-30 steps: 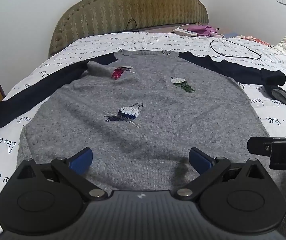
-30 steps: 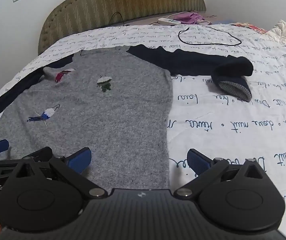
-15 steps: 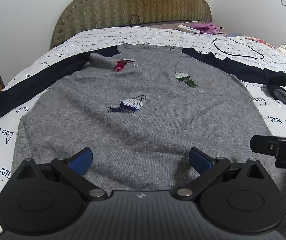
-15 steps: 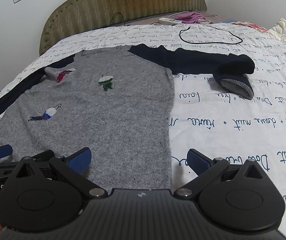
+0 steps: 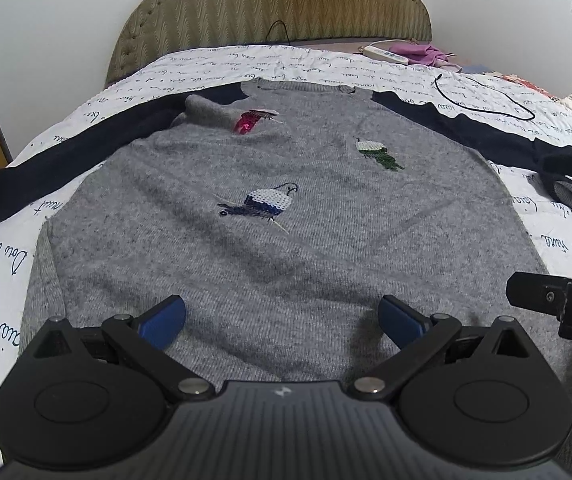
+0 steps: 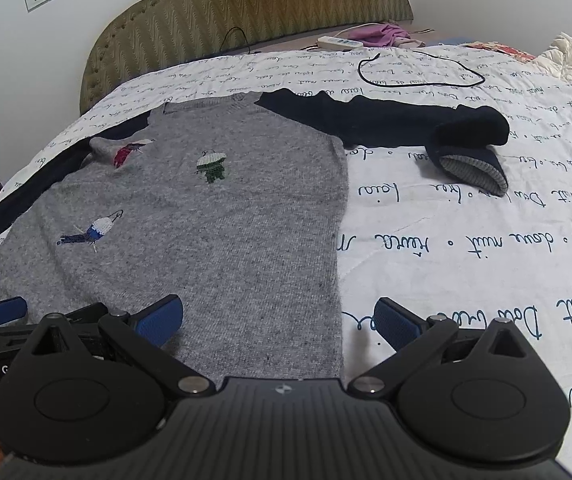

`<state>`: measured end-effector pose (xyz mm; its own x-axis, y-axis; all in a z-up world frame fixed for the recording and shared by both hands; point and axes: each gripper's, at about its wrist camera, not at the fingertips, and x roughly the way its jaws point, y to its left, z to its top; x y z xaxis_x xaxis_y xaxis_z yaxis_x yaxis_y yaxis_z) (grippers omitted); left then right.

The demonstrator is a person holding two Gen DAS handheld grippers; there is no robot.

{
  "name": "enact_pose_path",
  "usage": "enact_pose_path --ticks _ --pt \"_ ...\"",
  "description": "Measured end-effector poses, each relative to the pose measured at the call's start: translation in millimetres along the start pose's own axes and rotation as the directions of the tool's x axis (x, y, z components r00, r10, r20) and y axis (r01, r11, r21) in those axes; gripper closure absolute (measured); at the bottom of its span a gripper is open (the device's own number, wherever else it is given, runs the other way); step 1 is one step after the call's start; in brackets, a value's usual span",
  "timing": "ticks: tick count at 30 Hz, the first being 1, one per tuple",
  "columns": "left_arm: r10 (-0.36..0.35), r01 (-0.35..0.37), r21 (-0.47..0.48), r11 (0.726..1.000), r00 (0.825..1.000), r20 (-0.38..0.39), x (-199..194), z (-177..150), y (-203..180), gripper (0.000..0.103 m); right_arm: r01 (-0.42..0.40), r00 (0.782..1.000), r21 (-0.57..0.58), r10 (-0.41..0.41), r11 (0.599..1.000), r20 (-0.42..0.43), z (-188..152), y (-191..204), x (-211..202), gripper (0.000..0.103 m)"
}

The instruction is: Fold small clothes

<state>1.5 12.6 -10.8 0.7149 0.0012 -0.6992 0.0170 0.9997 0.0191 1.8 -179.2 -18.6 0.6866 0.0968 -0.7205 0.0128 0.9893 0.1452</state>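
The left gripper point(image 5: 283, 316) is held low over the hem end of a grey sweater point(image 5: 286, 240), its jaws spread wide with only knit fabric seen between them. The right gripper point(image 6: 279, 316) is held beside it at the garment's right edge, jaws likewise spread, one blue fingertip point(image 6: 159, 320) over the knit and the other over the bedspread point(image 6: 466, 248).

The sweater is laid flat, front up, on the white bedspread printed with dark handwriting. Three embroidered birds are seen on its chest: a blue one point(image 5: 261, 204), a green one point(image 5: 378, 154) and a red one point(image 5: 251, 120) partly covered by a turned-over fold of grey fabric.

The navy sleeves are stretched out to both sides; the right sleeve point(image 6: 386, 124) is doubled back at its cuff point(image 6: 470, 168).

Farther off, a black cable point(image 6: 422, 68), a white power strip point(image 6: 340, 43) and the padded olive headboard point(image 6: 265, 4) are seen.
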Motion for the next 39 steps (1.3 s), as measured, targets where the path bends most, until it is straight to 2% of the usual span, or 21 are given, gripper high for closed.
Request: enact_pose_path --ticks 9,25,35,39 --pt "0.045 -0.045 0.031 0.999 0.999 0.005 0 -1 -5 0.000 0.000 1.000 -0.005 0.000 1.000 0.008 -1 0 0 0.000" --pt "0.046 -0.046 0.025 0.999 0.999 -0.009 4 -1 -4 0.000 0.013 0.998 -0.081 -0.008 0.997 0.066 -4 4 -2 0.000" --pt "0.035 -0.035 0.018 0.999 0.999 -0.019 17 13 -5 0.000 0.016 0.986 -0.214 0.020 0.977 0.165 -4 13 -7 0.000" --pt "0.027 -0.027 0.007 1.000 0.999 -0.021 25 25 -7 0.000 0.021 0.969 -0.269 0.046 0.963 0.242 -2 10 -12 0.000"
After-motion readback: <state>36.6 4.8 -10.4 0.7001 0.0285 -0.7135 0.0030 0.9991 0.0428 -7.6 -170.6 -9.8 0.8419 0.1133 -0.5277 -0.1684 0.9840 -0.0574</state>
